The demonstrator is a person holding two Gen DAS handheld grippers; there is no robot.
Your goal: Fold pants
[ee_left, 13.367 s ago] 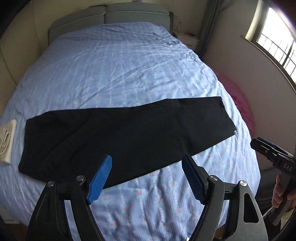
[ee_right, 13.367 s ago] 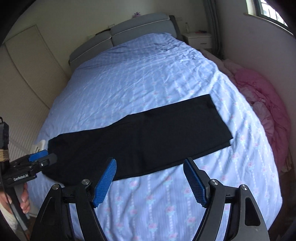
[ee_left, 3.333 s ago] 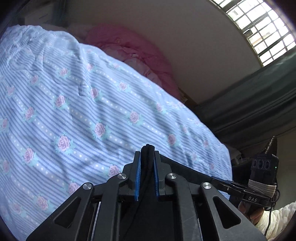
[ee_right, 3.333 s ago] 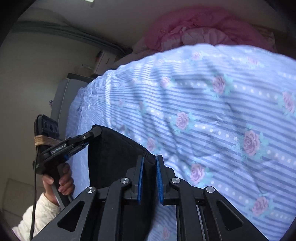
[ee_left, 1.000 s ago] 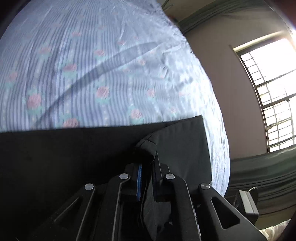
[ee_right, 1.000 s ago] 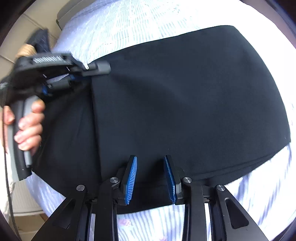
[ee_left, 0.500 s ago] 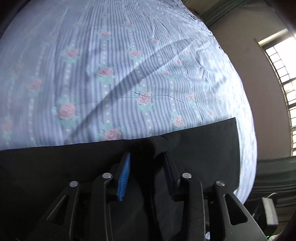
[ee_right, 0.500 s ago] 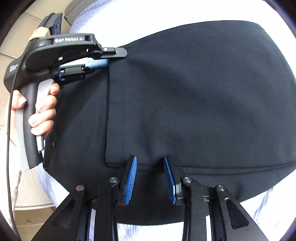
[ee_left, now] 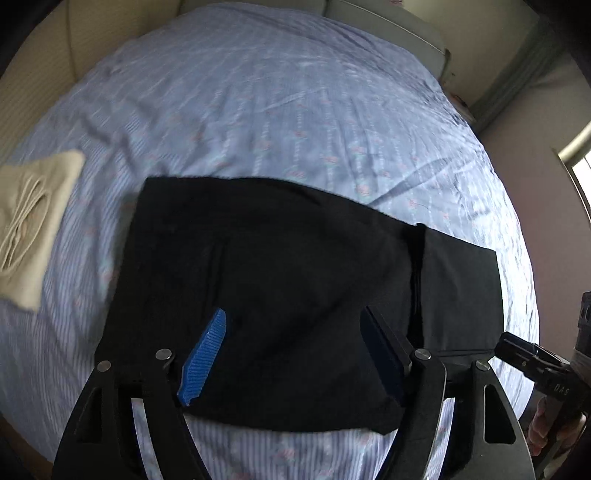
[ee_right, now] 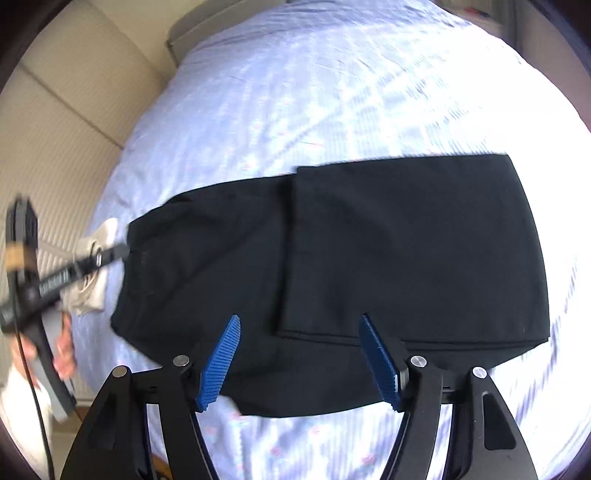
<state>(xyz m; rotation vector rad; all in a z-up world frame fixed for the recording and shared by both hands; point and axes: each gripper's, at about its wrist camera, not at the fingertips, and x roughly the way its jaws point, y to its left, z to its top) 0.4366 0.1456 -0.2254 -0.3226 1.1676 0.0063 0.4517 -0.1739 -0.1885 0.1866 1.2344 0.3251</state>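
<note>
The black pants (ee_left: 295, 280) lie flat on the blue flowered bed sheet (ee_left: 280, 110), with the leg end folded over onto the upper part; the folded layer's edge shows in the right wrist view (ee_right: 288, 254). The pants fill the middle of that view (ee_right: 406, 251). My left gripper (ee_left: 291, 354) is open and empty, above the near edge of the pants. My right gripper (ee_right: 299, 354) is open and empty, above the near edge too. The left gripper also shows at the left of the right wrist view (ee_right: 110, 254), by the waist end.
A folded cream cloth (ee_left: 29, 218) lies on the sheet left of the pants, also seen in the right wrist view (ee_right: 92, 280). The grey headboard (ee_left: 388, 22) is at the far end. A cream wall panel (ee_right: 66, 122) runs along the bed's left side.
Both grippers have let go of the folded leg end, opened wide and pulled back and up from the pants. The pants now lie folded over on the bed.
</note>
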